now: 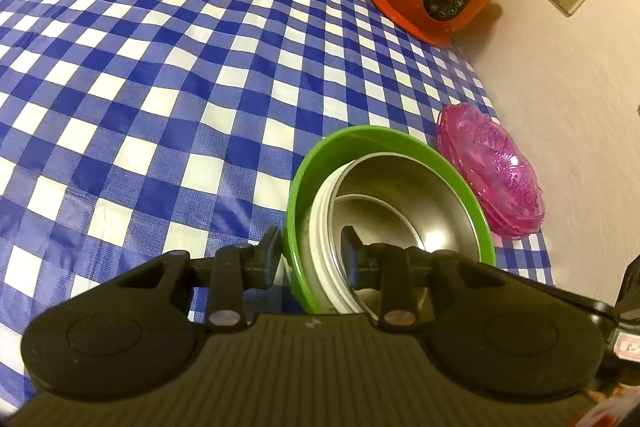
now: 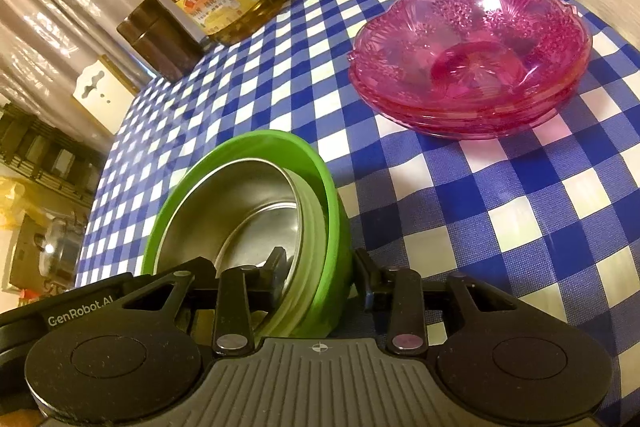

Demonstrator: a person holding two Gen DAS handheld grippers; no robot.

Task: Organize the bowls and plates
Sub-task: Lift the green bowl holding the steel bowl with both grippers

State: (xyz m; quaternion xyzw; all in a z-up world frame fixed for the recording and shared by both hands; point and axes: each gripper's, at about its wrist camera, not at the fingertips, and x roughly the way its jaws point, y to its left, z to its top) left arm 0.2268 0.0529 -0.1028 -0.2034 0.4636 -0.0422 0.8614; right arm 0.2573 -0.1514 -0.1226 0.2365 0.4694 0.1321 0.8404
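Blue-checked cloth covers the surface (image 1: 160,87), where we grip the green bowl (image 1: 360,139) with steel bowls (image 1: 400,195) nested inside, left jaws (image 1: 310,251) and right jaws (image 2: 320,263) clamping opposite rims. Pink dishes (image 2: 472,55) sit stacked just right; we judge sorting nearly done.

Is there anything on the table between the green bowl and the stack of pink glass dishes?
No. In the right wrist view, only bare checked tablecloth separates the green bowl from the pink dishes.

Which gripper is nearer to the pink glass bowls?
Right. The right gripper holds the green bowl's side facing the pink glass bowls; the left gripper holds the far side.
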